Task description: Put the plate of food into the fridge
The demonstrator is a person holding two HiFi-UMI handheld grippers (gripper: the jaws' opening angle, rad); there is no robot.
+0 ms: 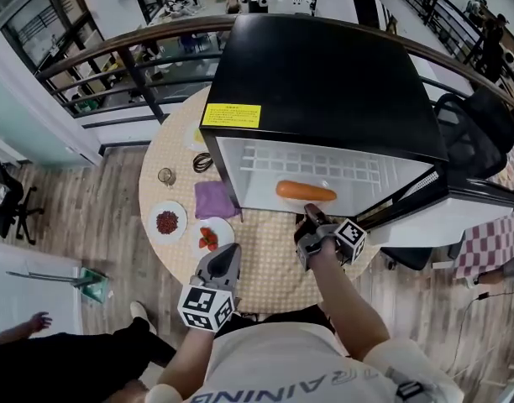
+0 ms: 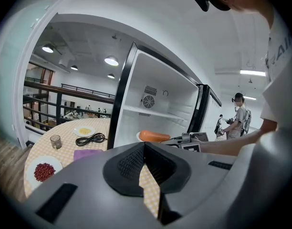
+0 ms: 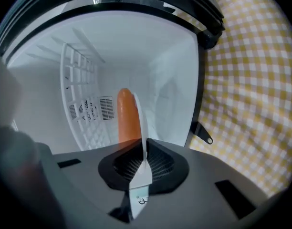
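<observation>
Found right tongs (image 3: 143, 162) clenched on plate (image 3: 144, 128) bearing carrot (image 3: 128, 118), fridge (image 3: 170, 75) interior at 12 o'clock; left tongs (image 2: 145, 150) clenched, empty.

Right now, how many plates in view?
4. The carrot plate, gripped by the right gripper inside the fridge. Three on the table: red-beans plate, red-pieces plate, yellow-food plate by the fridge. Others may hide behind it.

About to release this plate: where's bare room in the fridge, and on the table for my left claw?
Fridge floor is bare both sides of the plate the right claw grips. The checkered cloth is bare between the strawberry plate and right claw. Crowded left of the fridge: purple cloth, bean plate, glass, cable.
</observation>
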